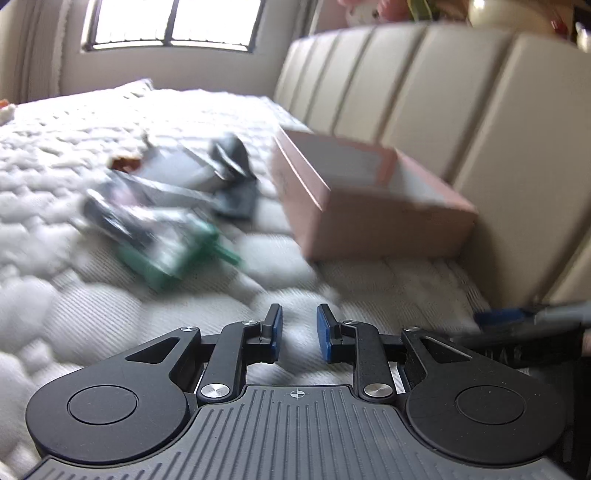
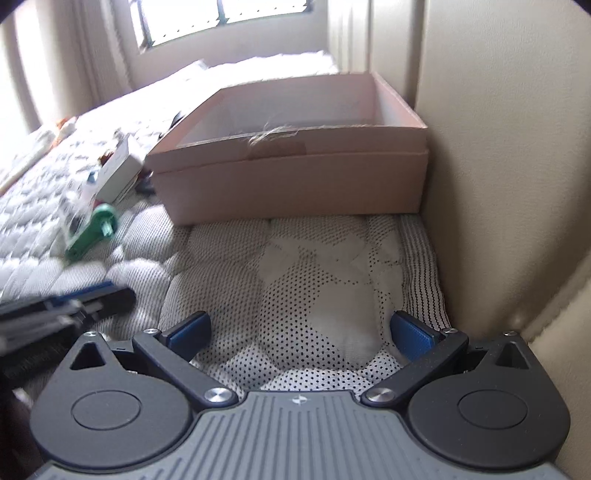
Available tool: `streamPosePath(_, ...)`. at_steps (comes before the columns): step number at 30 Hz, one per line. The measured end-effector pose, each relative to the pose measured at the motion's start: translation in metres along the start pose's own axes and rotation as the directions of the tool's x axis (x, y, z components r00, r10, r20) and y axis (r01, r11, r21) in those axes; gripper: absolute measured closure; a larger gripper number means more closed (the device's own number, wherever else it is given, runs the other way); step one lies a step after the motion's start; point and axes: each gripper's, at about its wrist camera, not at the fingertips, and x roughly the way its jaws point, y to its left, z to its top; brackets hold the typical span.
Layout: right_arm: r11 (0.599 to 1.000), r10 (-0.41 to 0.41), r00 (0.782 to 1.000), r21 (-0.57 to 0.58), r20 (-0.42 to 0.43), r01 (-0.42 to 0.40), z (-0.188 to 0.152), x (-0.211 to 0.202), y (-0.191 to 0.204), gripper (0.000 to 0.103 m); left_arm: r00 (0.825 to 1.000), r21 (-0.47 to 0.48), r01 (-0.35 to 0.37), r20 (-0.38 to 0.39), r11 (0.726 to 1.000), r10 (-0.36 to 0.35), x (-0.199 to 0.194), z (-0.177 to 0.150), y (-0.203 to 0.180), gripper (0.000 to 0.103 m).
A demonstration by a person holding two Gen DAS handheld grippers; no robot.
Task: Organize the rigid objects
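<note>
An open pink cardboard box (image 1: 373, 218) (image 2: 295, 177) stands on the mattress against the padded headboard; what I see of its inside is bare. A blurred pile of small objects lies left of it: a green item (image 1: 166, 258) (image 2: 92, 229), a white box (image 2: 118, 170), a dark rounded item (image 1: 231, 155). My left gripper (image 1: 299, 332) is empty, its jaws a small gap apart, low over the mattress, short of the pile. My right gripper (image 2: 299, 330) is wide open and empty, in front of the box. The other gripper shows at each view's edge (image 1: 524, 328) (image 2: 62, 310).
The quilted white mattress (image 2: 314, 277) carries everything. The cream padded headboard (image 1: 461, 103) (image 2: 498, 147) rises right behind the box. A bright window (image 1: 173, 22) and curtains are at the far end. A pillow (image 1: 133, 86) lies far back.
</note>
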Motion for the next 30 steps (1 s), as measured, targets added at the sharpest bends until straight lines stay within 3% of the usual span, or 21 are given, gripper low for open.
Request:
streamPosePath(4,0.999,-0.045,0.999,-0.03,0.011,0.045,-0.004,0.004,0.01,0.0,0.992,-0.103,-0.123,0.027,0.987,0.127,-0.009,0.036,0.052,0.078)
streamPosePath(8,0.995,-0.081,0.996,-0.054,-0.035,0.079,0.002,0.009,0.017,0.0,0.977,-0.279,-0.21,-0.014,0.937,0.215,-0.006,0.064,0.107,0.077)
streamPosePath(12,0.993,-0.096,0.993,-0.075,-0.069,0.091,0.01,0.01,0.022,0.0,0.979,-0.425,-0.195,-0.032,0.884,0.2,-0.006,0.072,0.141,0.077)
streamPosePath(18,1.0,-0.004,0.998,-0.027,0.056,0.005,0.008,-0.015,0.036,0.0,0.986,-0.523,-0.168,-0.088,0.835,0.143,0.013,0.07,0.148,0.077)
streamPosePath(20,1.0,0.009,0.996,-0.025,0.087,-0.007,0.008,-0.019,0.044,0.0,0.985,-0.524,-0.174,-0.09,0.834,0.149,0.025,0.072,0.15,0.077)
streamPosePath(22,0.998,0.028,0.995,-0.055,0.097,-0.023,0.013,-0.023,0.054,0.0,0.982,-0.484,-0.187,-0.092,0.855,0.163,0.036,0.071,0.148,0.074)
streamPosePath(24,0.995,0.051,0.989,-0.095,0.14,-0.038,0.017,-0.025,0.065,0.0,0.98,-0.463,-0.199,-0.081,0.864,0.182,0.04,0.065,0.147,0.059)
streamPosePath(26,0.991,0.037,0.982,-0.134,0.185,-0.012,0.021,-0.028,0.076,0.0,0.981,-0.472,-0.194,-0.092,0.86,0.171,0.04,0.064,0.147,0.059)
streamPosePath(30,0.983,0.1,0.98,-0.167,0.175,-0.071,0.028,-0.032,0.084,0.0,0.98,-0.404,-0.178,-0.155,0.897,0.125,0.038,0.068,0.138,0.059)
